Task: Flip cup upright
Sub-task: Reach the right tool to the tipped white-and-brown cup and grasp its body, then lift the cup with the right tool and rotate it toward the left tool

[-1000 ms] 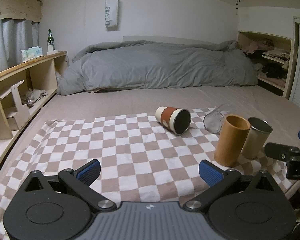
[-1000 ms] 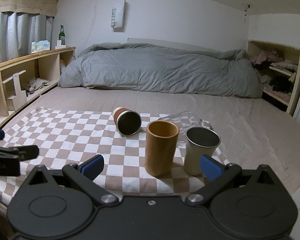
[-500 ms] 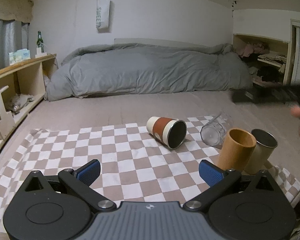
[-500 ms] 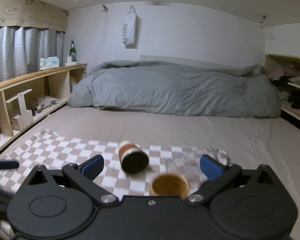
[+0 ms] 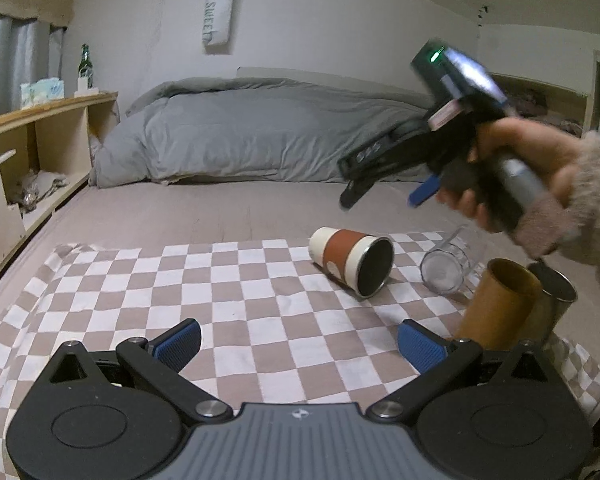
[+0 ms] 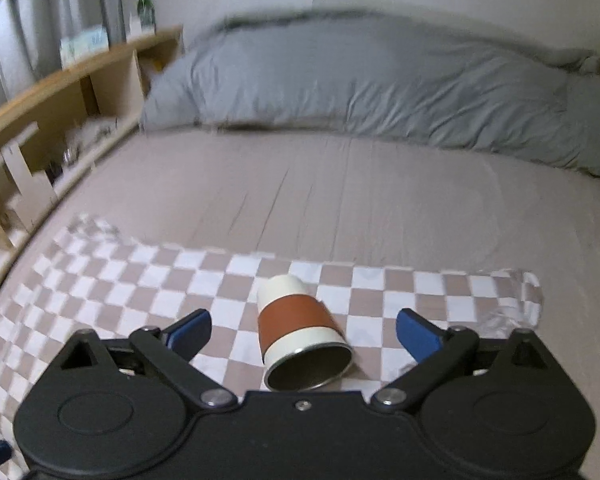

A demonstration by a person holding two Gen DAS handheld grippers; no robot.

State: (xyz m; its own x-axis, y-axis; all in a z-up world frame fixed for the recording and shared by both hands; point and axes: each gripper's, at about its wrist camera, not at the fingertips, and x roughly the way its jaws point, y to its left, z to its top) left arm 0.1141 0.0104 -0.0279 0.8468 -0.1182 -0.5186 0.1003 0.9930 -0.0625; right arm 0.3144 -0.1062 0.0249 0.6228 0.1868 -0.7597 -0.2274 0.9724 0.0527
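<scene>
A white cup with a rust-brown sleeve (image 5: 350,260) lies on its side on the checkered cloth (image 5: 228,292), its dark mouth facing me. In the right wrist view the cup (image 6: 300,328) lies between and below the open blue fingers of my right gripper (image 6: 304,330), which hovers above it. In the left wrist view that right gripper (image 5: 384,192) is raised in a hand above the cups, open and empty. My left gripper (image 5: 300,344) is open and empty, low over the cloth's near part.
A clear glass (image 5: 450,266) lies on its side right of the cup. A tan wooden cup (image 5: 496,304) and a steel cup (image 5: 552,300) stand upright at the cloth's right end. A grey duvet (image 5: 260,132) lies behind; wooden shelves (image 5: 28,140) run along the left.
My right gripper has risen from the cloth's near right edge, swung forward over the cups and tilted down above the lying cup. The left gripper has shifted slightly. The cups have not moved.
</scene>
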